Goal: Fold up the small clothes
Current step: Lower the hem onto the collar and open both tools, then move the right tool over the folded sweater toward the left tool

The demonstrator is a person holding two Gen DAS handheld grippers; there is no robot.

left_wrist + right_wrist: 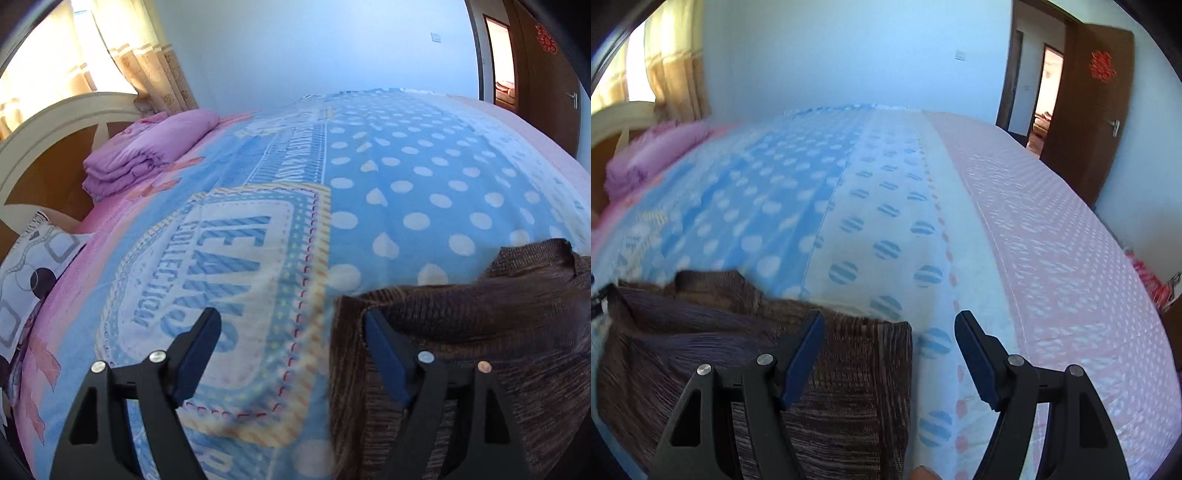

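Note:
A small brown striped knit garment (480, 325) lies folded on the bed's blue dotted blanket (406, 177). In the left wrist view my left gripper (291, 314) is open over the garment's left edge: its right finger is above the brown cloth, its left finger above the blanket, nothing pinched. In the right wrist view the same garment (746, 332) fills the lower left. My right gripper (890, 317) is open over its right edge, left finger above the cloth, right finger above the pale dotted sheet (886, 229).
A folded purple quilt (147, 147) lies by the cream headboard (55, 122) at the far left. A patterned pillow (33, 266) sits at the bed's left side. An open brown door (1086, 110) stands at the far right. A pink bedspread (1052, 240) covers the right part.

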